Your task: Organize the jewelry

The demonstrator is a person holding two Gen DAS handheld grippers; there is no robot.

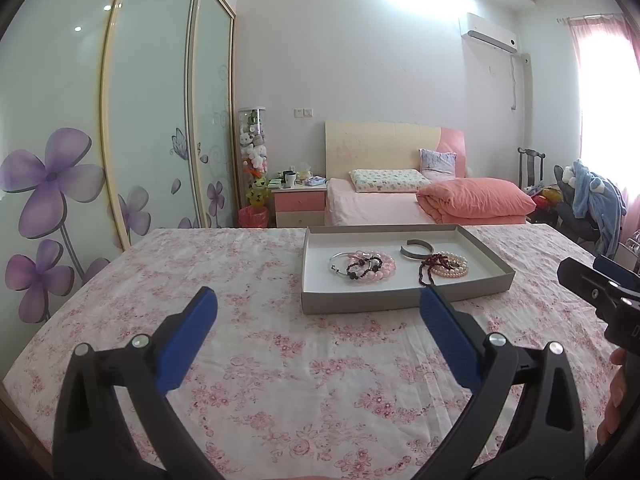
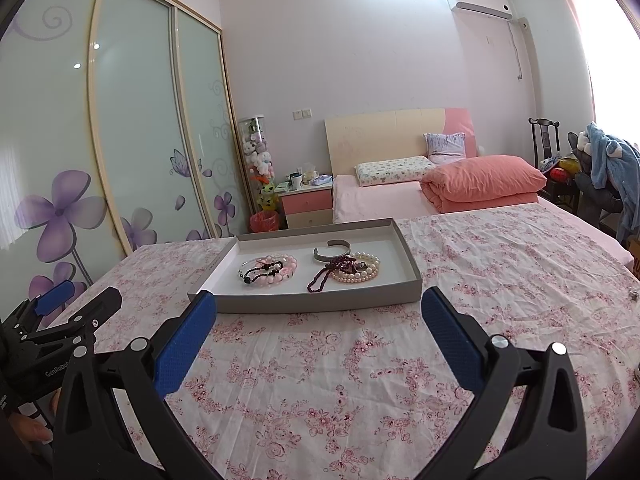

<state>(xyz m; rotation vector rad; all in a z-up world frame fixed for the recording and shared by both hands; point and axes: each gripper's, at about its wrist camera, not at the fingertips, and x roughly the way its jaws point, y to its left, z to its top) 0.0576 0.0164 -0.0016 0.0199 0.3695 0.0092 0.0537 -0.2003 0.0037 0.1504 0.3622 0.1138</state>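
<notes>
1. Left tool [image 1: 318,300]: jaws spread wide, nothing between them; it hangs above the near part of the tabletop [image 1: 280,380], which is covered with a pink flowered cloth.
2. Tray [image 2: 304,304]: a shallow grey cardboard tray lying flat towards the far edge of the tabletop, ahead of both tools. All the jewelry seen lies inside it, in two heaps.
3. Left heap: a thin silver bangle [image 2: 250,265], a dark bead bracelet [image 2: 264,270] and pink bead bracelets [image 2: 280,270], overlapping. The strung beads are probably light and limp and would sag and slide; best pinched across the strand at a free loop. The bangle looks stiff, thin and slippery; grip across its wire.
4. Right heap: a silver open cuff [image 2: 332,251] at the back, stiff and smooth, best taken across its band. Just in front of it, a dark red bead string [image 2: 324,276] trails over white pearl strands [image 2: 360,272]; they may be tangled, so one could drag another.
5. Right tool [image 2: 318,300]: jaws likewise wide apart and empty, above the near tabletop, short of the tray.
</notes>
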